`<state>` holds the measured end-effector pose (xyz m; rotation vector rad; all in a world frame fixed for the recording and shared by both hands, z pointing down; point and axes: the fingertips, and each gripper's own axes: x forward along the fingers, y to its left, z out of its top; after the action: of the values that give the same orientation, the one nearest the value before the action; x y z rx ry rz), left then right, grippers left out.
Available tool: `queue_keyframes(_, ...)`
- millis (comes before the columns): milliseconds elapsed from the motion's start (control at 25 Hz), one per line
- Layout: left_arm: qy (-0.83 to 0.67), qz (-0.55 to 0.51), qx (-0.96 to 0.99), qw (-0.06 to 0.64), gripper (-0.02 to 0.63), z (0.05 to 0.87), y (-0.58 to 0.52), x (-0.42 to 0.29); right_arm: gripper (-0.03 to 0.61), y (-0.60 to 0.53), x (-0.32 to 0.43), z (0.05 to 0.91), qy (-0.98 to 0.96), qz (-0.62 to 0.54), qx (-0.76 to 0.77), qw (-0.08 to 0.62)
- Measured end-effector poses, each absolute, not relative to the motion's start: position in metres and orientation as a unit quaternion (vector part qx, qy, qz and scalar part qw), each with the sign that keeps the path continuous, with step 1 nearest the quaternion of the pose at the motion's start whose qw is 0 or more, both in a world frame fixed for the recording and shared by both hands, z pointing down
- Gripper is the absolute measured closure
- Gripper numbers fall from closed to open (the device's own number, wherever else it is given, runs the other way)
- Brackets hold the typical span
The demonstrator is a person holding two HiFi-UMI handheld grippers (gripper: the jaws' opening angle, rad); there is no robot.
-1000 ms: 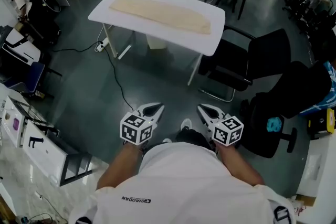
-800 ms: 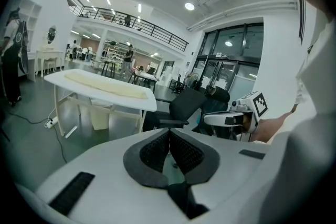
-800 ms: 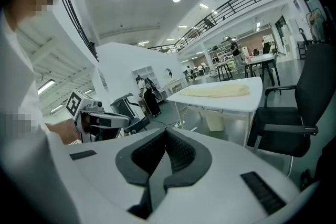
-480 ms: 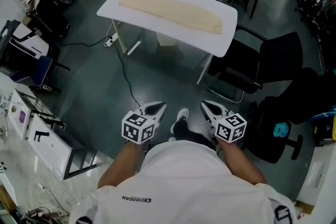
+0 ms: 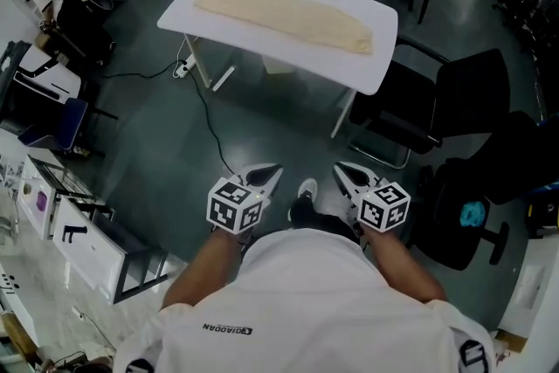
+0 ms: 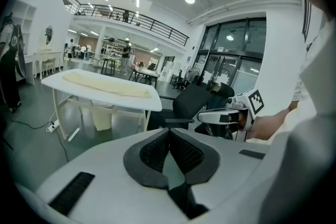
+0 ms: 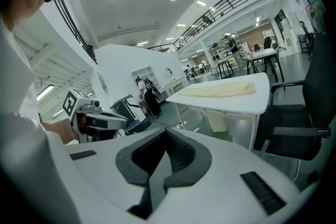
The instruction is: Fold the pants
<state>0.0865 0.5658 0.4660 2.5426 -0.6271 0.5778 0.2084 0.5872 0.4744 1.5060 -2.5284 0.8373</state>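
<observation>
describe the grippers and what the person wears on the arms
The left gripper and right gripper are white, with pointed jaws lined by black ribbed pads. Each carries a cube of black-and-white square markers. The person wears a white short-sleeved shirt with small dark print.

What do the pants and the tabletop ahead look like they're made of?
The pants look like soft woven cloth, cream and matte: they lie limp and flat along the top, with gentle wrinkles and soft edges. The table has a top that looks like a hard, smooth white board, probably laminate or plastic, judging by its even surface, faint sheen and rounded corners. The exact material cannot be told from this far away.
</observation>
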Motion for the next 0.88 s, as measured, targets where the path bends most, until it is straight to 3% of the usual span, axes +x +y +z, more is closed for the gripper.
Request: queue_keyframes(880,-0.228,0.225,0.918,0.235,0.586,0.472,0.449,0.115,0.561,0.465,0.249,0.498,-0.805,0.305,0.508,0.016)
